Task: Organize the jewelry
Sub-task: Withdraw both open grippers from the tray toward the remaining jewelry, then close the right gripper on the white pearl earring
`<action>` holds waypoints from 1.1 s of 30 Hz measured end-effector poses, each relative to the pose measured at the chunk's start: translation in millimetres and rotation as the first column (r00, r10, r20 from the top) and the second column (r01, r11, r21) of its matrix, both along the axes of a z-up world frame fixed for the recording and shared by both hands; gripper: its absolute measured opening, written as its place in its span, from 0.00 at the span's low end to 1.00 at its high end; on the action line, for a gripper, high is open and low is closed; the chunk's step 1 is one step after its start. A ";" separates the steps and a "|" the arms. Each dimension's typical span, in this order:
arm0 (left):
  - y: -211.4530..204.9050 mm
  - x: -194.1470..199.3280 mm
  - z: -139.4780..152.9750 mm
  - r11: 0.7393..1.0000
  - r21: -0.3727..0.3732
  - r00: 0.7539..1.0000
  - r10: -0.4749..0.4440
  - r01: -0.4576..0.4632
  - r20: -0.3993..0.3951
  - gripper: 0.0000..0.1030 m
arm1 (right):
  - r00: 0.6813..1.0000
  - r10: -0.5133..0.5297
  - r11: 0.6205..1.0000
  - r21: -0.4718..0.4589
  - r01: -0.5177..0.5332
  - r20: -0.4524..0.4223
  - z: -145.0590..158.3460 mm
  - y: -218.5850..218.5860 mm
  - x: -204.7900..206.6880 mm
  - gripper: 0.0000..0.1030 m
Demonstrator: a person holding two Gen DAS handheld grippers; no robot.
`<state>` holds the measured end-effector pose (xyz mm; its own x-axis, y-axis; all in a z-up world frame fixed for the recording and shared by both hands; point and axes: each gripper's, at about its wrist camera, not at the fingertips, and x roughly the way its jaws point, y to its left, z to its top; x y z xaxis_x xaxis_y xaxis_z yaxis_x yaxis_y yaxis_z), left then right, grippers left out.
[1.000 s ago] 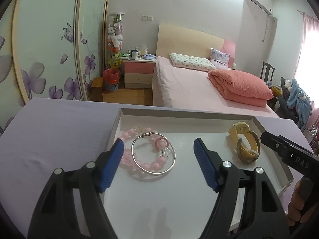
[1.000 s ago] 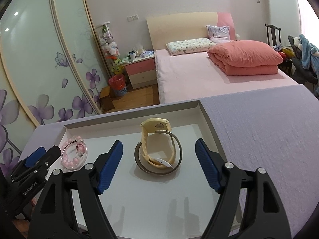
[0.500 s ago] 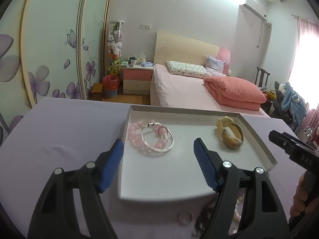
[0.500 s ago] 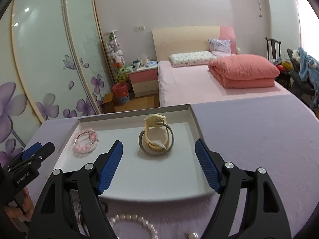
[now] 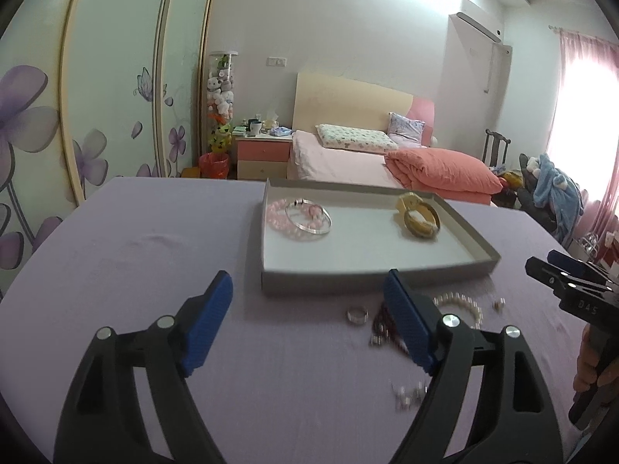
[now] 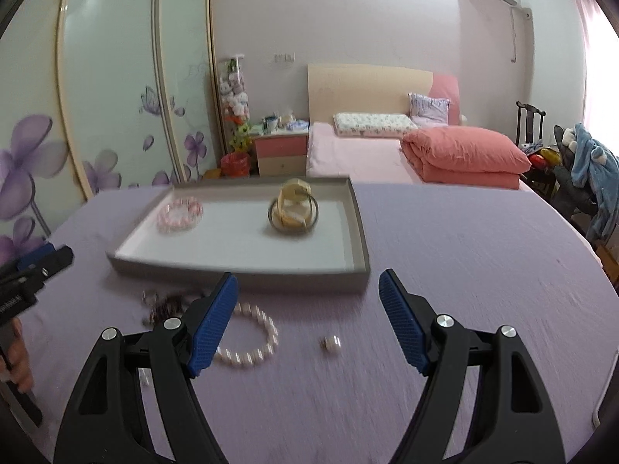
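Observation:
A grey tray [image 5: 371,284] [image 6: 240,272] lies on the purple table. In it are a pink bead bracelet with a silver bangle [image 5: 307,218] [image 6: 180,212] and a yellow watch in a bangle [image 5: 419,218] [image 6: 294,210]. In front of the tray lie a pearl bracelet [image 6: 251,342] [image 5: 462,305], a dark bead strand [image 5: 381,323] [image 6: 166,307], a silver ring [image 5: 356,315] and a small earring [image 6: 329,343]. My left gripper [image 5: 309,321] is open and empty. My right gripper [image 6: 307,319] is open and empty, above the table near the pearls.
Small silver pieces [image 5: 406,390] lie near the left gripper's right finger. The purple table [image 6: 483,263] stretches to both sides of the tray. A bed [image 6: 387,150] and a wardrobe [image 5: 96,96] stand beyond the table's far edge.
Both grippers have pulled back from over the tray. The loose jewelry in front of the tray has come into view. Both stay open.

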<state>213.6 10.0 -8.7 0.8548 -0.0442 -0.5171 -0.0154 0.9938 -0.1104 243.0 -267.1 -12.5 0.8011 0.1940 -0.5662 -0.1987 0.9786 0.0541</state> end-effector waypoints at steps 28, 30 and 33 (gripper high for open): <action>0.1 -11.6 -23.3 1.000 -0.009 0.999 0.004 -0.005 -0.053 0.77 | 0.963 -0.063 0.996 -0.081 0.044 -0.261 -61.0 -0.1 32.3 0.16; -0.7 -12.0 -23.4 1.000 -0.007 0.999 0.003 -0.004 -0.051 0.77 | 0.962 -0.071 0.996 -0.075 0.053 -0.263 -60.3 -3.0 30.6 0.16; -2.5 -13.3 -23.5 1.000 -0.007 0.999 -0.002 0.002 -0.053 0.77 | 0.960 -0.079 0.996 -0.055 0.067 -0.268 -59.2 -9.4 25.0 0.16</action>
<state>200.3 7.5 -32.2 0.8261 -0.0498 -0.5612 -0.0192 0.9930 -0.1163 267.9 -276.5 -71.7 0.6283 0.1102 -0.7701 -0.1108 0.9925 0.0516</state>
